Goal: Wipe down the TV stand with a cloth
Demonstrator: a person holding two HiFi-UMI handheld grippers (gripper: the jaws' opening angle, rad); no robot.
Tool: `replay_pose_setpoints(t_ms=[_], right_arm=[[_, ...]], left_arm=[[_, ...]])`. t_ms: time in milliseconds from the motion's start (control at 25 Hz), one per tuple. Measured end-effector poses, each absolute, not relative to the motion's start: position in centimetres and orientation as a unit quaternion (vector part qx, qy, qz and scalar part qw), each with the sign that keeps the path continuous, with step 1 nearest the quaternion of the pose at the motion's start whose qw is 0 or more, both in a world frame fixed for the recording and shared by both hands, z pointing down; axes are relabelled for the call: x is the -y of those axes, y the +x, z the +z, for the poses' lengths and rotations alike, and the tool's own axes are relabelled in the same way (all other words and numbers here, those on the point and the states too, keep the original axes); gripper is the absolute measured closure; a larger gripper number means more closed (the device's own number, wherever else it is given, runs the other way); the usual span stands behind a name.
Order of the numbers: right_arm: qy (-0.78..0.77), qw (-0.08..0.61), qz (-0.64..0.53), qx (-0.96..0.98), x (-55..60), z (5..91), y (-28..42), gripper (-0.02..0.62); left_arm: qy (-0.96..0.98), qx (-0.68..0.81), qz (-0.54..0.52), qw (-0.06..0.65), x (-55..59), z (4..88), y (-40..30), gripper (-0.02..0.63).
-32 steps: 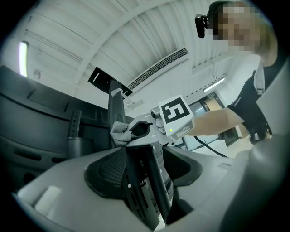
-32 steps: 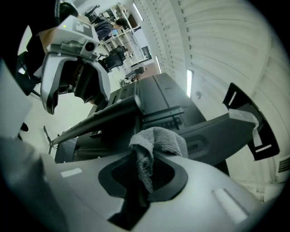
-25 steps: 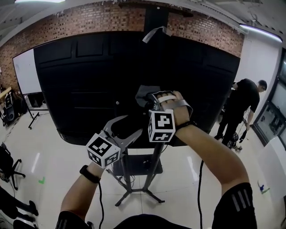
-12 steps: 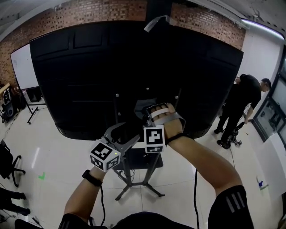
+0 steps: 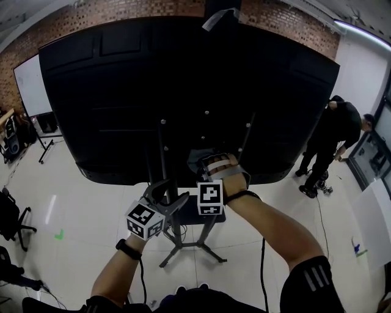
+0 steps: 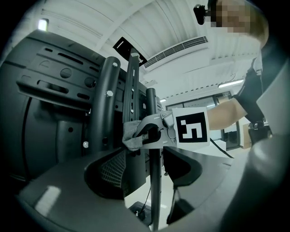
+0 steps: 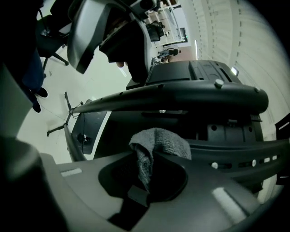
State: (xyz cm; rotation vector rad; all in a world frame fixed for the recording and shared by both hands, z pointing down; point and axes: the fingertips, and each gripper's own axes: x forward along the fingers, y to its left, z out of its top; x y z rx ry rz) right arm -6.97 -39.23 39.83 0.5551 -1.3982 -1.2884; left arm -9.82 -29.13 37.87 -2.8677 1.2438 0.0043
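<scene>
Glossy white floor (image 5: pixel 67 202) and a red brick wall (image 5: pixel 91 15) frame a large black TV (image 5: pixel 122 104), seen from its back panel and mounted on a black TV stand (image 5: pixel 183 241) with splayed feet. A whiteboard (image 5: pixel 29 85) stands at left beside an office chair (image 5: pixel 9 220). At right, well apart from the stand, a person in black (image 5: pixel 333 137) bends forward. At the stand's upright bars, just under the screen's lower edge, the right gripper (image 7: pixel 145 176) has its jaws clamped on a folded grey cloth (image 5: pixel 197 160), which lies against the black metal. Just beside it, the left gripper (image 5: pixel 168 192) is spread wide and holds nothing. A thin upright of the stand shows in the gap between its jaws; contact cannot be made out.
</scene>
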Motion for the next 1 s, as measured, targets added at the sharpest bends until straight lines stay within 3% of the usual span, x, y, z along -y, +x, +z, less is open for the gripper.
replay_pose_setpoints(t_ms=[440, 760, 1000], right_arm=[[0.225, 0.547, -0.499, 0.633, 38.5, 43.8, -6.6, 0.546], [0.243, 0.414, -0.454, 0.751, 31.0, 39.6, -7.5, 0.546], [0.252, 0.369, -0.466, 0.763, 25.8, 37.9, -7.4, 0.546]], left_arm=[[-0.920, -0.392, -0.008, -0.013, 28.2, 40.2, -9.6, 0.322], [-0.928, -0.371, 0.003, 0.024, 26.4, 37.8, -8.9, 0.321], [-0.939, -0.339, 0.021, 0.053, 25.5, 35.2, -7.7, 0.319]])
